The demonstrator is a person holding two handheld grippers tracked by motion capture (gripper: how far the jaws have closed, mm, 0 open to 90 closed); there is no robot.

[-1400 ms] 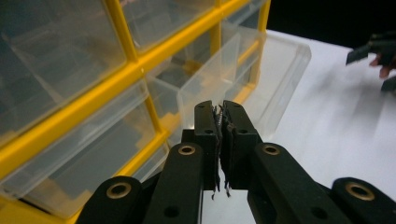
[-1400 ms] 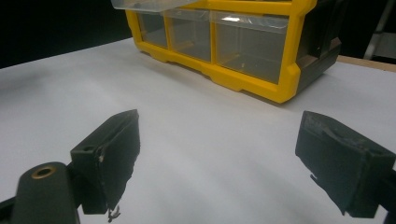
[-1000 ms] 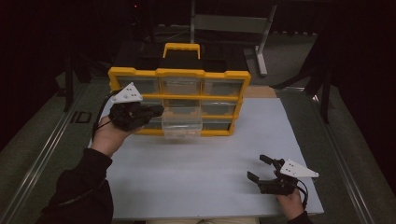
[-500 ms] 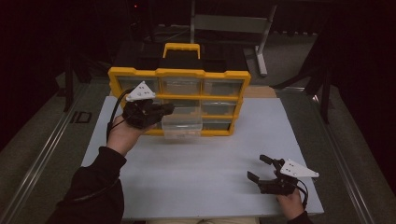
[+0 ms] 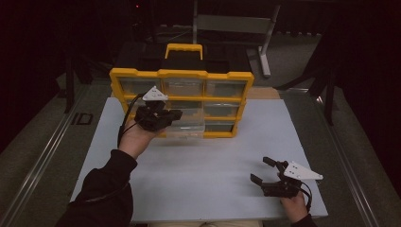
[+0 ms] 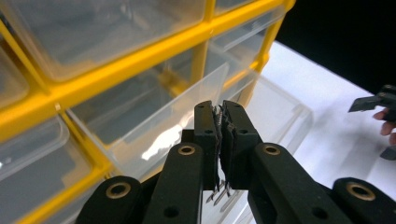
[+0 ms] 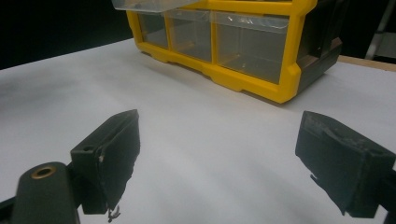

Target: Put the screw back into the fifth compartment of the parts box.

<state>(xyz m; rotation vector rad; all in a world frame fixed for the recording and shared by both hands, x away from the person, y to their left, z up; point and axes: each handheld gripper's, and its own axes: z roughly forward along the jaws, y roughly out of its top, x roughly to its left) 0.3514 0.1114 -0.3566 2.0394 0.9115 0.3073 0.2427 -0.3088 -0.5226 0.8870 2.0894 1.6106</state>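
Note:
A yellow organiser (image 5: 182, 75) with clear plastic drawers stands at the back of the white table. Its middle drawer (image 5: 187, 128) in the lower rows is pulled out toward me. My left gripper (image 5: 177, 114) hovers at the left end of that open drawer (image 6: 154, 126). In the left gripper view the gripper (image 6: 219, 109) is shut on small metal screws (image 6: 218, 192), whose tips stick out below the pads. My right gripper (image 5: 261, 170) rests low over the table's near right part, far from the organiser (image 7: 243, 79). Its jaws (image 7: 217, 154) stand wide open with nothing between them.
The white table top (image 5: 208, 175) ends in a front edge close to my right hand. A black carrying case with a yellow handle (image 5: 183, 48) sits behind the organiser. A grey metal stand (image 5: 231, 23) rises at the back. Dark floor rails (image 5: 42, 156) run along the left.
My left hand has moved to the right and slightly down, from the organiser's left column to the pulled-out drawer, still shut. The right hand has stayed put.

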